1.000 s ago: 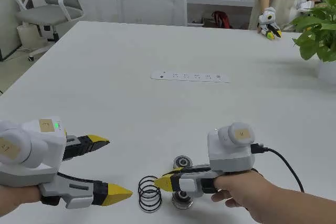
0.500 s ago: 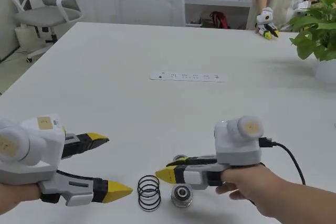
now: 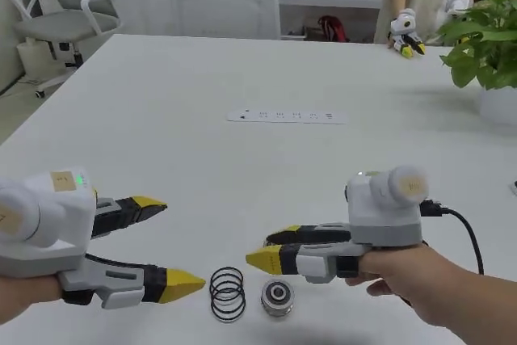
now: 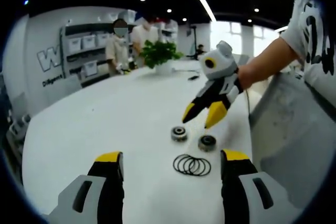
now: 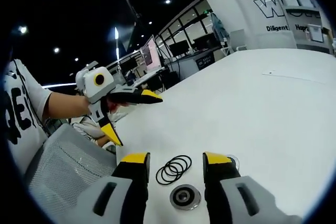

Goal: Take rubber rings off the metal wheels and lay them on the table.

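Beware an off-centre squeeze shoving the metal wheel, between the parted, empty right tongs, into the loose rubber rings lying on the worktop toward the likewise parted, empty left tongs.

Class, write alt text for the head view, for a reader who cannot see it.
On a white table, a cluster of black rubber rings lies beside a metal wheel, near the front edge. The left gripper and the right gripper, both open, point toward them from either side. A power strip lies farther back.
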Available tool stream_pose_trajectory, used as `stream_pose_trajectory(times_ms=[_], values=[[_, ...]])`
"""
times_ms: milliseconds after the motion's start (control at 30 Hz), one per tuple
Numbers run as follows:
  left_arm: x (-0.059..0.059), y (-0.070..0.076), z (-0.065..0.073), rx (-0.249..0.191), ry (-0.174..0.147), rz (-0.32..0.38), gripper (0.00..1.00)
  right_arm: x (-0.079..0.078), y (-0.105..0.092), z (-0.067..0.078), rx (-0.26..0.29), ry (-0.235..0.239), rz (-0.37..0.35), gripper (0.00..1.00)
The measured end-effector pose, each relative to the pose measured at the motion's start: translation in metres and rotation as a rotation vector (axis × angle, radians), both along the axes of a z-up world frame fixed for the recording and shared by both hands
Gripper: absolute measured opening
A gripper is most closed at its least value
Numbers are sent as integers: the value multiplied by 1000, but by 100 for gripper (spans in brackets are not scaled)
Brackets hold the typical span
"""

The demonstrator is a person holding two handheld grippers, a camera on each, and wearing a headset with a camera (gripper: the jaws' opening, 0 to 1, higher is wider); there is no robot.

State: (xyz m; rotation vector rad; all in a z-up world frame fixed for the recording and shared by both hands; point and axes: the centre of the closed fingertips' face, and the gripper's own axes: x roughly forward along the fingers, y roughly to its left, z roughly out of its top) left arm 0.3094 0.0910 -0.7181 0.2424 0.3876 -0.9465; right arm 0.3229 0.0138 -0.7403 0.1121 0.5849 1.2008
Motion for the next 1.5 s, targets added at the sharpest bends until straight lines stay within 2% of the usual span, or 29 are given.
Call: stream_pose_trajectory(times_ms=[233, 400, 567, 733, 933, 1233, 1500], values=[[-1, -2, 5, -9, -9, -2, 77, -2, -14, 9, -22, -84, 10, 45], [-3, -4, 6, -7, -12, -12, 77, -3, -24, 13, -25, -112, 9, 48], [-6, -7, 6, -4, -11, -23, 77, -7, -37, 13, -66, -170, 19, 55], [-8, -8, 4, 1, -6, -29, 77, -11, -48, 11, -100, -209, 29, 61], [-8, -9, 1, -1, 4, -28, 77, -14, -60, 7, -123, -232, 26, 63], [-9, -10, 0, 1, 9, -28, 77, -16, -77, 1, -185, -285, 34, 68], [-10, -4, -4, 1, 20, -9, 77, -19, -91, -8, -216, -285, 21, 68]])
